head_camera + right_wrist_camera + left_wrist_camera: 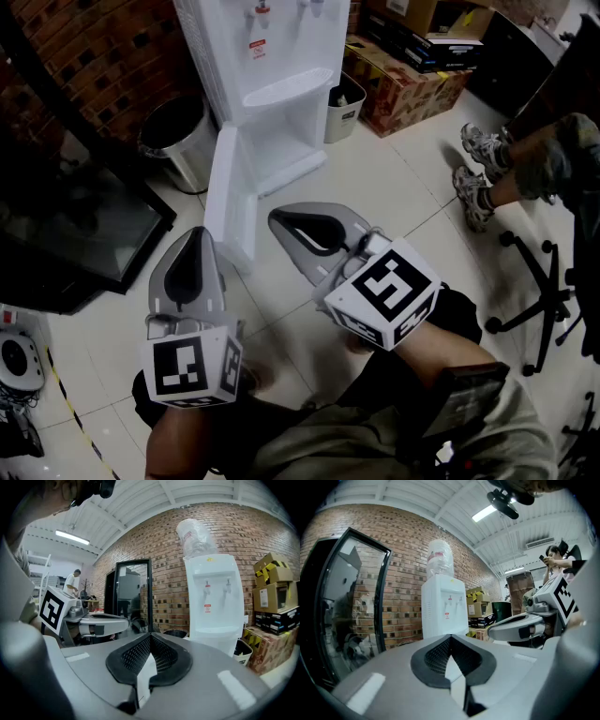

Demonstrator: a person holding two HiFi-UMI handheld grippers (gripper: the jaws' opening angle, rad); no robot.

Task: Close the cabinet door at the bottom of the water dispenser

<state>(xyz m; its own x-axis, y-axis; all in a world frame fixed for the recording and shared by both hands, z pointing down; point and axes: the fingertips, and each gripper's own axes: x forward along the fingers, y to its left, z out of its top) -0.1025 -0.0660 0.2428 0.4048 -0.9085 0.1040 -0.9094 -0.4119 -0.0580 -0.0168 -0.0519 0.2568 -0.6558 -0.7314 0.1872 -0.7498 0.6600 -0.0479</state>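
Observation:
The white water dispenser (pixel 281 66) stands at the top centre against a brick wall. Its bottom cabinet door (pixel 230 192) hangs open and swings out towards me. My left gripper (pixel 198 234) hovers just in front of the door's free edge, shut and holding nothing. My right gripper (pixel 277 221) is a little to the right of the door, also shut and empty. In the left gripper view the dispenser (pixel 444 611) rises beyond the closed tips (pixel 450 637). In the right gripper view the dispenser (pixel 213 602) shows right of the closed tips (pixel 150 635); the door is hidden there.
A steel bin (pixel 183 141) stands left of the dispenser and a small white bin (pixel 345 108) right of it. Cardboard boxes (pixel 403 89) lie further right. A dark glass-fronted cabinet (pixel 75 225) is at the left. A seated person's shoes (pixel 478 178) and an office chair base (pixel 548 300) are at the right.

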